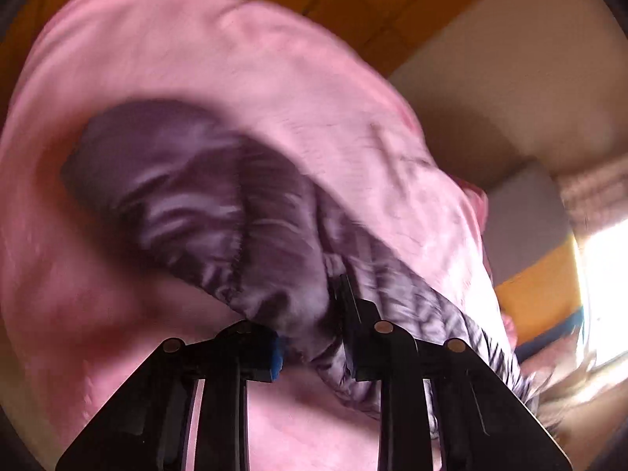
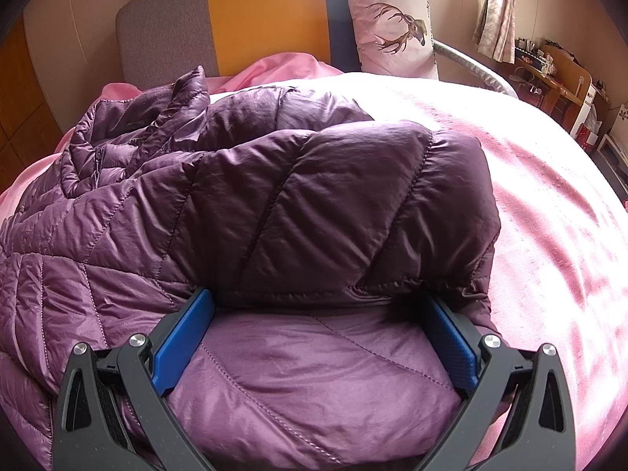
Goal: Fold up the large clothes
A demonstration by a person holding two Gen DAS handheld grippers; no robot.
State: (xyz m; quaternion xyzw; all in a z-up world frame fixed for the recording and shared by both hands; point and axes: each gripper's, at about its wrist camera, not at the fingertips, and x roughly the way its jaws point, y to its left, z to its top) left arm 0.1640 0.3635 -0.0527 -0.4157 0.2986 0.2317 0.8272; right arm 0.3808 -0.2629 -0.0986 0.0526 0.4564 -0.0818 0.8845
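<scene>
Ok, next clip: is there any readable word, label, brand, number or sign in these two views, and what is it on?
None can be read.
Purple quilted jacket: a small strip inside its collar may be a label, too small to read.
Pillow: a deer drawing only, no words.
Items on the desk: too small to tell.
Left wrist view: motion-blurred, no text visible.

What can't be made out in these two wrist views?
- Left wrist: heavy motion blur; which part of the purple quilted puffer jacket sits in the left gripper is unclear.
- Right wrist: the folded sleeve hides the right gripper fingertips.
- Right wrist: desk clutter too small.
</scene>
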